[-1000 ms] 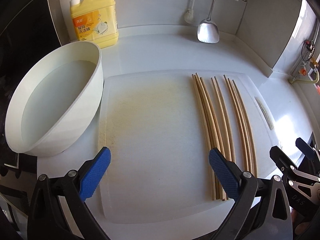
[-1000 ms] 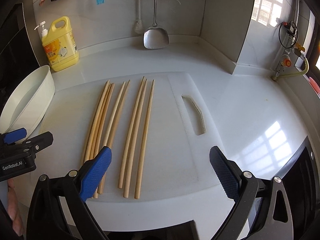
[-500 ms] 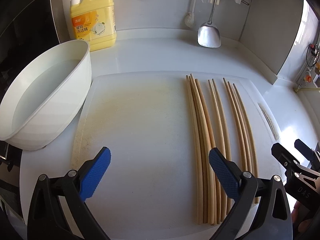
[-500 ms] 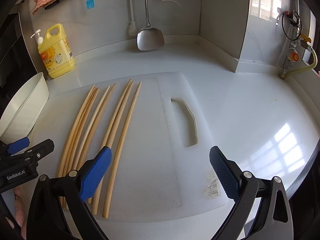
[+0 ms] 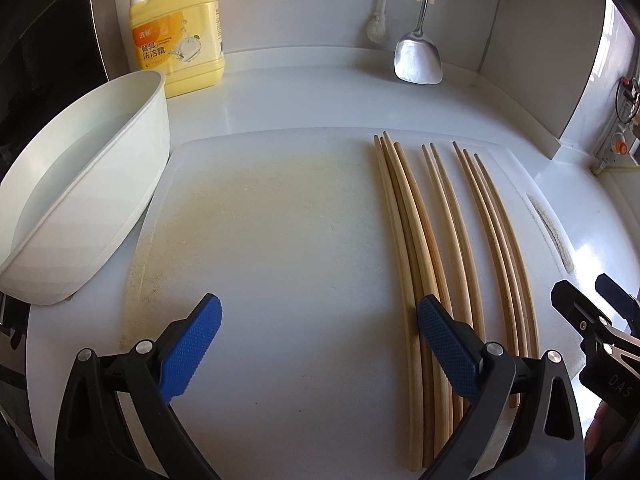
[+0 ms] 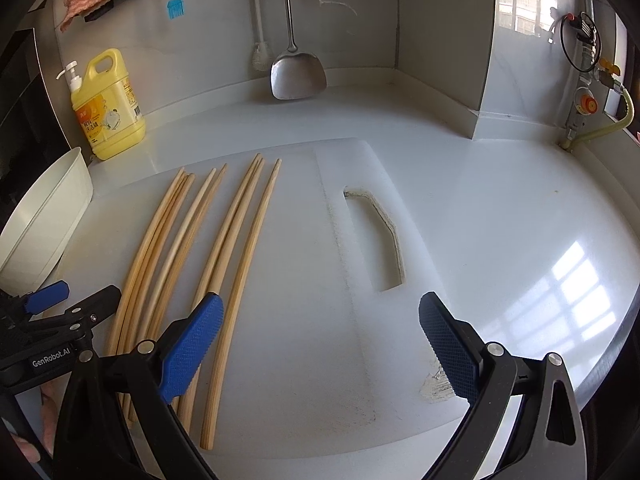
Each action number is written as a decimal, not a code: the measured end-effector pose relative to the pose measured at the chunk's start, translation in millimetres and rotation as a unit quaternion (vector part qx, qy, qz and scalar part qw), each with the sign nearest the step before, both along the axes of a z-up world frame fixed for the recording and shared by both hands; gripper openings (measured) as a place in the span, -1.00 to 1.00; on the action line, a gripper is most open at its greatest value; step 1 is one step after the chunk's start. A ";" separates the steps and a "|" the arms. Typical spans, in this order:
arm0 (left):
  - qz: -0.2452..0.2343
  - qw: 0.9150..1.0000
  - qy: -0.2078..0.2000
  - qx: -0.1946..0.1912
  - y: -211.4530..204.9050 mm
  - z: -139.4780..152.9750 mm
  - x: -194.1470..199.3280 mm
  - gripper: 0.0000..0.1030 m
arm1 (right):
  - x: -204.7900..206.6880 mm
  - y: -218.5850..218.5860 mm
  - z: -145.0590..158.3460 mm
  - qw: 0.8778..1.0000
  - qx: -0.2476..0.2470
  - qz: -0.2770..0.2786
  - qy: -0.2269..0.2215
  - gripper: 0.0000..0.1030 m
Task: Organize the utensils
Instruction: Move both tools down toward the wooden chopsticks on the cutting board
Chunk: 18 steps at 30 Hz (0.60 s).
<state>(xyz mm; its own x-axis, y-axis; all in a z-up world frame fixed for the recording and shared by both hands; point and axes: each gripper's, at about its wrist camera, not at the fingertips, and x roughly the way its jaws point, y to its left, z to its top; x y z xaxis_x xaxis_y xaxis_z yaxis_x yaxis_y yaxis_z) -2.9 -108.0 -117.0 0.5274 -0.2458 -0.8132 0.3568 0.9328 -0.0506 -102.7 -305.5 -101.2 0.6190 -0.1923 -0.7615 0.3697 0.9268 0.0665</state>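
Over the last second both grippers have drawn back toward the near edge of the cutting board (image 5: 280, 260), so more of it shows; nothing is picked up yet, and sorting hasn't begun, I'd say. At nine o'clock sits the white basin (image 5: 80, 200), the yellow dish soap jug (image 5: 180, 40) at eleven. The left gripper (image 5: 318, 344) hangs wide open over bare board, its right pad just over the leftmost chopsticks (image 5: 416, 260). The chopsticks lie in three loose groups at about one o'clock from it. The right gripper (image 6: 318, 344), also spread open and empty, has them at ten o'clock, under its left pad.
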 end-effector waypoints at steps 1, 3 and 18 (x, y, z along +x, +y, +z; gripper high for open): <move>0.000 1.000 -0.001 0.000 0.3 -0.1 -0.3 0.88 | -0.2 -0.2 0.3 1.000 -0.001 0.000 -0.001 0.82; 0.002 1.000 -0.003 0.002 1.9 -0.4 -0.6 0.88 | -0.1 -1.0 -0.1 1.000 -0.001 0.001 0.000 0.82; 0.007 1.000 -0.013 0.015 -2.9 -4.4 9.5 0.90 | 5.0 0.1 -2.5 0.999 -0.039 -0.003 0.006 0.82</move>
<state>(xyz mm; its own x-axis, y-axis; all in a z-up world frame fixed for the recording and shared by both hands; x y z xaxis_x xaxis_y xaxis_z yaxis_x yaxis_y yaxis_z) 6.6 -110.8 -121.4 0.5516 -0.2135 -0.8063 0.3447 0.9386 -0.0127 -97.7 -305.4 -103.7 0.6093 -0.2550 -0.7508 0.3752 0.9269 -0.0102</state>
